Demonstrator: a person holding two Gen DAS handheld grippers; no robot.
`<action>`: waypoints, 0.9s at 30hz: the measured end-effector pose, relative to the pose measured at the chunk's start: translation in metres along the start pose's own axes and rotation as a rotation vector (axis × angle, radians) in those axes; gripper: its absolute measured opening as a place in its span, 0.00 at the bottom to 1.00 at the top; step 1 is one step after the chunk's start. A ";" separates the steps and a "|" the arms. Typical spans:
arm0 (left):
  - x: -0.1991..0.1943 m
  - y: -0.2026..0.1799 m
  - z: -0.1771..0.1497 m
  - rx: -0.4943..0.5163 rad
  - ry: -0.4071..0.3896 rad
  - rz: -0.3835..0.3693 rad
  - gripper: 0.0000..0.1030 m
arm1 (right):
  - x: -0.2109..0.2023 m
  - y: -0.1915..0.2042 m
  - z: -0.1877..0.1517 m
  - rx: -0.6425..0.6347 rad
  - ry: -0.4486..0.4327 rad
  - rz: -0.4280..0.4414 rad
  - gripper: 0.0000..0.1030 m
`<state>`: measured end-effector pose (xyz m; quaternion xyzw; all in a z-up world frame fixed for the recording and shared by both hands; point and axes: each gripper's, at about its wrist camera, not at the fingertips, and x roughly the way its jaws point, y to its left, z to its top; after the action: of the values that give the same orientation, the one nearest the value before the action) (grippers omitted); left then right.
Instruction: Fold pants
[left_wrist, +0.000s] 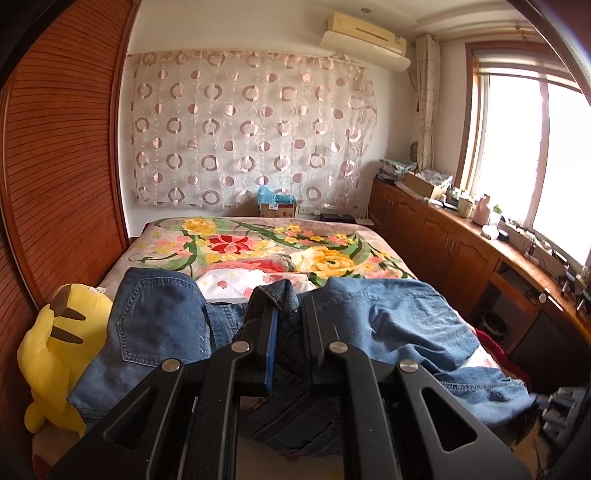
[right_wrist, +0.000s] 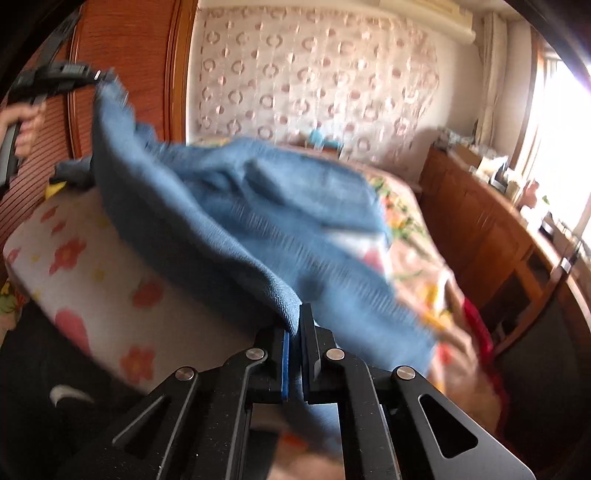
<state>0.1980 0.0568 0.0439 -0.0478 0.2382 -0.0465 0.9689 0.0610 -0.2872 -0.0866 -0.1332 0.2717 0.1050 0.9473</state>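
On the bed with its flowered blanket (left_wrist: 258, 240), our left gripper (left_wrist: 286, 295) clamps a dark seam of the blue denim pants (left_wrist: 159, 317), our right gripper (right_wrist: 295, 321) pinches their edge, lifted over the mattress; a yellow plush (left_wrist: 55, 350) sits beside them, patterned curtain (left_wrist: 243, 129) beyond.

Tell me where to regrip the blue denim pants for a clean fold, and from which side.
Both grippers already pinch the blue denim pants: the left gripper holds a dark bunched edge, the right gripper a hem-like edge. The back pocket lies flat on the left. Probably take the waistband corner beside it, coming in from the near bed edge, fingers level with the cloth.
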 end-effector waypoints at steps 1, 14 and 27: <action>0.001 0.003 0.001 -0.008 -0.005 0.001 0.12 | -0.001 -0.004 0.012 -0.019 -0.022 -0.017 0.04; 0.023 0.046 0.000 -0.088 -0.009 -0.006 0.12 | 0.068 -0.008 0.098 -0.135 -0.146 -0.095 0.03; 0.063 0.085 0.015 -0.167 -0.027 0.037 0.12 | 0.151 0.000 0.146 -0.232 -0.184 -0.139 0.03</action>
<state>0.2667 0.1353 0.0185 -0.1246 0.2288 -0.0078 0.9654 0.2575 -0.2227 -0.0490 -0.2499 0.1601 0.0818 0.9514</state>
